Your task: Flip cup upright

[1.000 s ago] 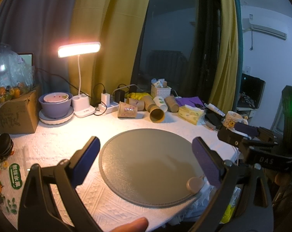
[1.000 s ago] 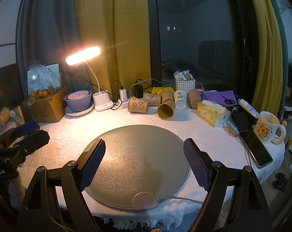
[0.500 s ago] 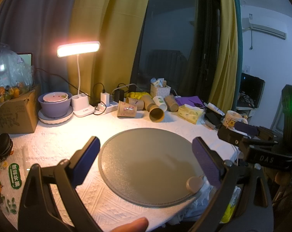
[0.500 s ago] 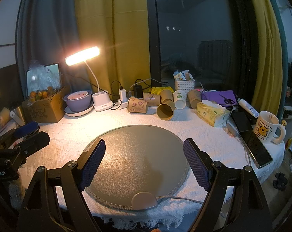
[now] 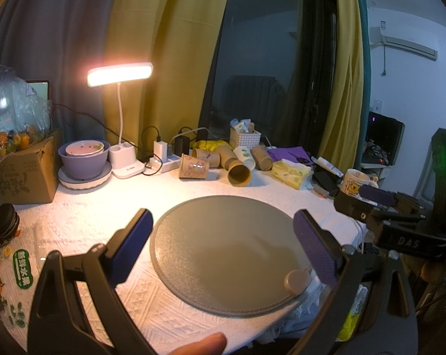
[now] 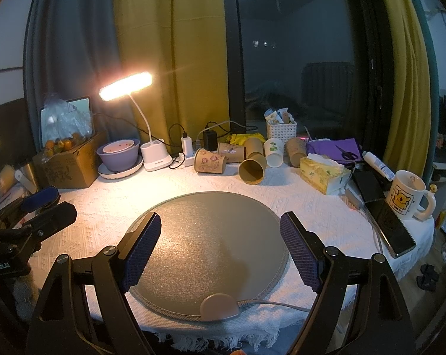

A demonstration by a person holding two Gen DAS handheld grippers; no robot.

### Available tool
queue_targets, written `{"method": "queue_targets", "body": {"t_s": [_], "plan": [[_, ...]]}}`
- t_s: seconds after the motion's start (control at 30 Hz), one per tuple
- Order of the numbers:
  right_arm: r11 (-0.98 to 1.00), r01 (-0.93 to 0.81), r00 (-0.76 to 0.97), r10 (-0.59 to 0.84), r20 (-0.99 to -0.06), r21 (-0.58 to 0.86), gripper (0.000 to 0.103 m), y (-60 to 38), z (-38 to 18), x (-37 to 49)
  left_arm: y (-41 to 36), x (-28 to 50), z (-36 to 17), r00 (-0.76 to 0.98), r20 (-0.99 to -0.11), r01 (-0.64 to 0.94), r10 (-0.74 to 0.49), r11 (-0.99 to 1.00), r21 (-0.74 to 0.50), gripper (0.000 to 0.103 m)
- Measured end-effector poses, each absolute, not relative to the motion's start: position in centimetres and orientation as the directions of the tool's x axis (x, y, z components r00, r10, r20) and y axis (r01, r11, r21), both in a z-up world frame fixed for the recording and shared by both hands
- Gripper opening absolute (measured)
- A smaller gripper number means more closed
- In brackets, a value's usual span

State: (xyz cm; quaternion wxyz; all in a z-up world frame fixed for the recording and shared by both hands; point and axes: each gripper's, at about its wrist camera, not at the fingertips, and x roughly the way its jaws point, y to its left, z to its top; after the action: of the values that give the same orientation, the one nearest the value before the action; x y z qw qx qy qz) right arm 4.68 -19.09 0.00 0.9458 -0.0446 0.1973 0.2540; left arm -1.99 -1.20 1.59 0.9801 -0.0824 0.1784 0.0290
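Several paper cups lie on their sides at the back of the table. A flower-printed brown cup (image 6: 210,161) (image 5: 193,170) lies at the left of the group, a plain brown cup (image 6: 253,168) (image 5: 237,170) points its mouth toward me, and a white cup (image 6: 273,153) (image 5: 245,157) lies behind. My left gripper (image 5: 223,245) is open and empty over the near edge of the round grey mat (image 5: 228,251). My right gripper (image 6: 221,247) is open and empty over the same mat (image 6: 208,236). Both are well short of the cups.
A lit desk lamp (image 6: 125,85), a purple bowl on a plate (image 6: 119,155) and a cardboard box (image 6: 72,165) stand back left. A tissue box (image 6: 323,174), a phone (image 6: 389,226) and a bear mug (image 6: 406,195) are on the right. A white basket (image 6: 281,127) is behind the cups.
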Motion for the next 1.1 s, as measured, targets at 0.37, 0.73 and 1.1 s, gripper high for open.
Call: {"method": "queue_targets", "body": {"t_s": [0.37,0.73,1.1], "plan": [[0.867,-0.498,0.794,0.463,-0.394,0.016,0.085,-19.22,0.08,4.69,-1.19,-2.01,1.76,0.935,-0.352,-0.086,0.033,0.987,-0.135,0.097],[0.867,-0.498,0.794,0.463,-0.394,0.016,0.085,-19.22,0.17,4.71,-1.18,-1.98,2.03,0.935,-0.352,-0.08,0.029,0.988,-0.133,0.097],[0.867,-0.498,0.794,0.463,-0.394,0.016,0.085,-19.25,0.15,4.71,-1.05,-1.82,2.16,0.936,-0.351,-0.073,0.024,0.989,-0.129,0.097]]}}
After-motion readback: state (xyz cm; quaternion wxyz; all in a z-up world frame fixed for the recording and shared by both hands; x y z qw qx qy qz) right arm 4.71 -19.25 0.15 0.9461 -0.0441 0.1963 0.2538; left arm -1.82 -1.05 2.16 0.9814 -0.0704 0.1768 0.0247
